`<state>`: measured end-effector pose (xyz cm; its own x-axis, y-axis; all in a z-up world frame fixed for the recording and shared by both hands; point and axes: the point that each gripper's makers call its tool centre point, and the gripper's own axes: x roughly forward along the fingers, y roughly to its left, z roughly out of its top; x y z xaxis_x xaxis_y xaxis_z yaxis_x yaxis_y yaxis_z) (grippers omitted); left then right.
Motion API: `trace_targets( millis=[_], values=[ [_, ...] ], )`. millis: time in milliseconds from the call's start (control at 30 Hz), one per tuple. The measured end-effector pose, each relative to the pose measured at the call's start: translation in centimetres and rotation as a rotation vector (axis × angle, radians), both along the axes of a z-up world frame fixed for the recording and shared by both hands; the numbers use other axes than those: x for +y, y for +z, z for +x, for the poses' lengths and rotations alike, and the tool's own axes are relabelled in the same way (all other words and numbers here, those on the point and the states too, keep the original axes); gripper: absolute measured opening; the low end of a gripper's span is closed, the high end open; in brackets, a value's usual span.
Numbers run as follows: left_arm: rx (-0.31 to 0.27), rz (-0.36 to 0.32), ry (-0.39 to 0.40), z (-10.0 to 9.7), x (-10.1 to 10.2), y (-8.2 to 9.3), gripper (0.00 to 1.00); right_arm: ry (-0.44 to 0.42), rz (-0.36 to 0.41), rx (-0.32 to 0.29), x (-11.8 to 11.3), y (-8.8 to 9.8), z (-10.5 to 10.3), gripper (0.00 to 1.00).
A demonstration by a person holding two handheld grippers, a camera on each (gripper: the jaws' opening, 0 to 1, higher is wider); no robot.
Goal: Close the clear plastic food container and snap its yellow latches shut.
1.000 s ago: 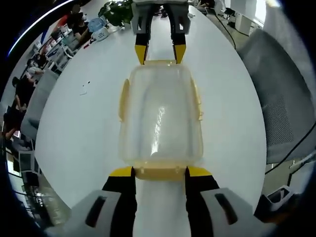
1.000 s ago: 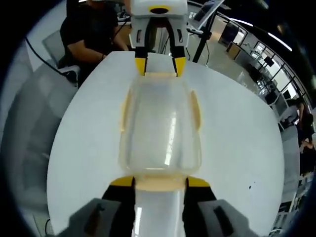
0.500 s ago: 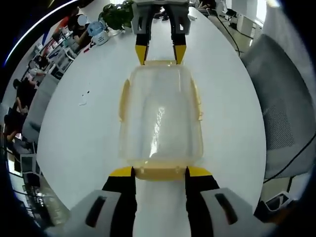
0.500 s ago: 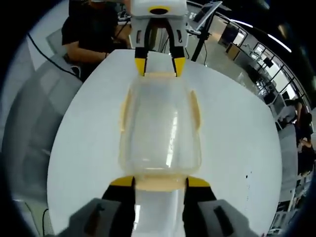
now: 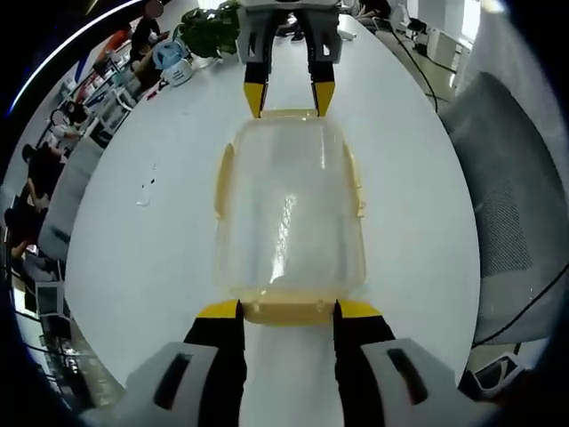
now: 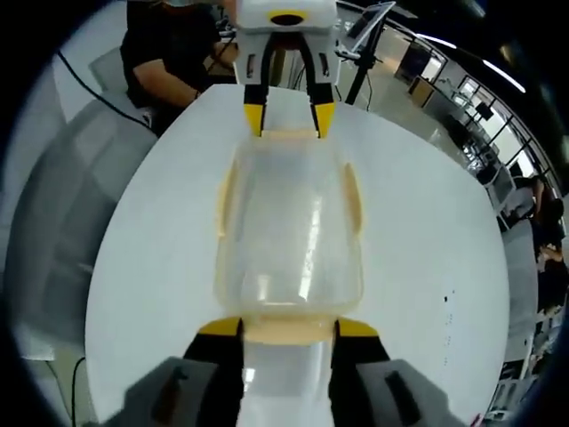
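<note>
We see the container [image 5: 289, 209] lying on the white counter [image 5: 151, 240] with its clear lid down, set lengthwise between our two grippers. In the left gripper view, the left gripper [image 5: 286, 310] rises from the bottom with its yellow-tipped jaws held apart — one tip on each side of the near yellow latch [image 5: 286, 312], which lies between them; whether the tips press on it we cannot tell. At the far end of that view the right gripper [image 5: 289, 96] comes in from the top, its jaws likewise spread, tips just at the corners of the far latch [image 5: 289, 113]. The right gripper view gives the mirror of this: the right gripper [image 6: 286, 327] at the bottom with jaws apart around its near latch [image 6: 286, 330], the container [image 6: 289, 222] stretching away, and the left gripper [image 6: 289, 118] at the far end with its tips at the other end latch [image 6: 289, 134]. Along the long sides we see two more yellow latches — one [image 5: 220, 181] on one flank, one [image 5: 357, 182] on the other — lying close against the walls. Neither gripper has anything clamped that we can make out. A grey chair [image 5: 511, 205] stands beside the counter, and a plant [image 5: 209, 22] sits at its far end; in the right gripper view a person in dark clothes [image 6: 164, 53] sits beyond the counter.
</note>
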<state>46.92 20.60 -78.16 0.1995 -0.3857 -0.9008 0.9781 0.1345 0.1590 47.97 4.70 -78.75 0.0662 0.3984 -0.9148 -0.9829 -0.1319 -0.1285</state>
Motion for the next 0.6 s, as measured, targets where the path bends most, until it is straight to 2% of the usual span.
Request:
trace_targets(
  millis=[600],
  values=[
    [0.003, -0.006, -0.027, 0.7, -4.7, -0.1, 0.36, -0.015, -0.005, 0.008, -4.7, -0.3, 0.4, 0.34]
  ],
)
